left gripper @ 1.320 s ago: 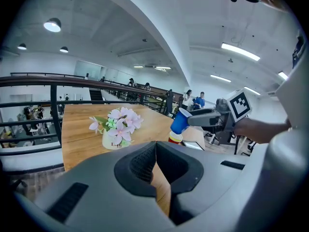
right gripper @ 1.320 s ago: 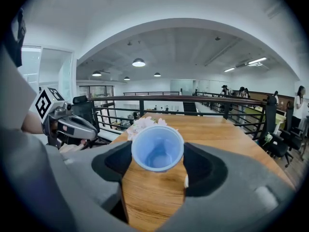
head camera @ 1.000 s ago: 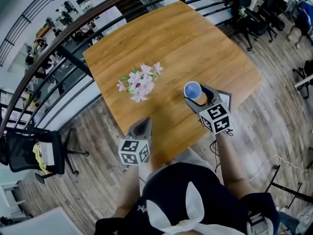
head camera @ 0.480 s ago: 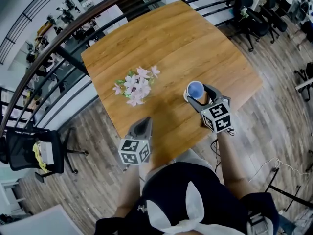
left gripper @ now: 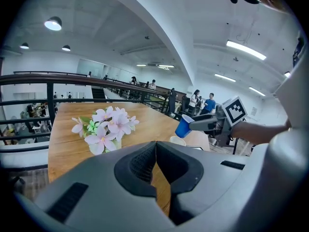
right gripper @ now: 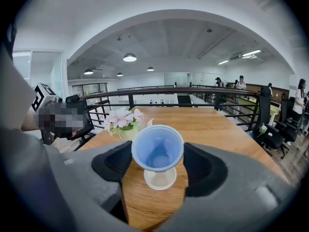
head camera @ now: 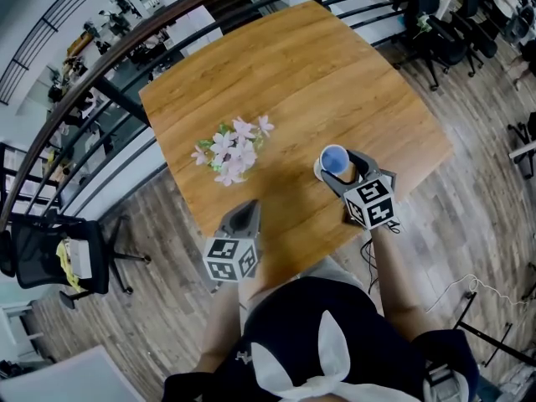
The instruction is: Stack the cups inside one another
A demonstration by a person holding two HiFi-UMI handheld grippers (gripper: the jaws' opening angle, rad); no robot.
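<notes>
vs 1 s back: right tool [head camera: 338, 166] has dropped a little and come toward the near edge. It is clamped on the rim of the blue plastic cup [head camera: 334, 159], same grip as before. A white cup [head camera: 319, 171] now peeks out from under the blue one. It didn't show in the earliest frame. Left tool [head camera: 244, 217] sits in much the same spot at the near edge, jaws pressed together with nothing between them. The small shift of the flowers in the head view looks like camera motion.

Blue cup: in the air, tilted, right above the white cup, which stands on the surface near-right.

Surface: a light wooden tabletop [head camera: 335, 82]. Besides the white cup, only a bunch of pink and white flowers [head camera: 230, 147] sits on it, left of centre and well apart from the cups.

Room: a black metal railing [head camera: 126, 53] runs along the far and left sides, over a grey wood-plank floor [head camera: 486, 216]. There's a black office chair [head camera: 50, 254] at left and more chairs far right. The hall is open with ceiling lamps, and people [left gripper: 208, 103] stand far off.

Hard to read: the white cup is mostly covered by the blue one in the head view. I can't tell whether the blue cup's base touches the white rim. The person's dark top [head camera: 318, 342] cuts off the near edge.
</notes>
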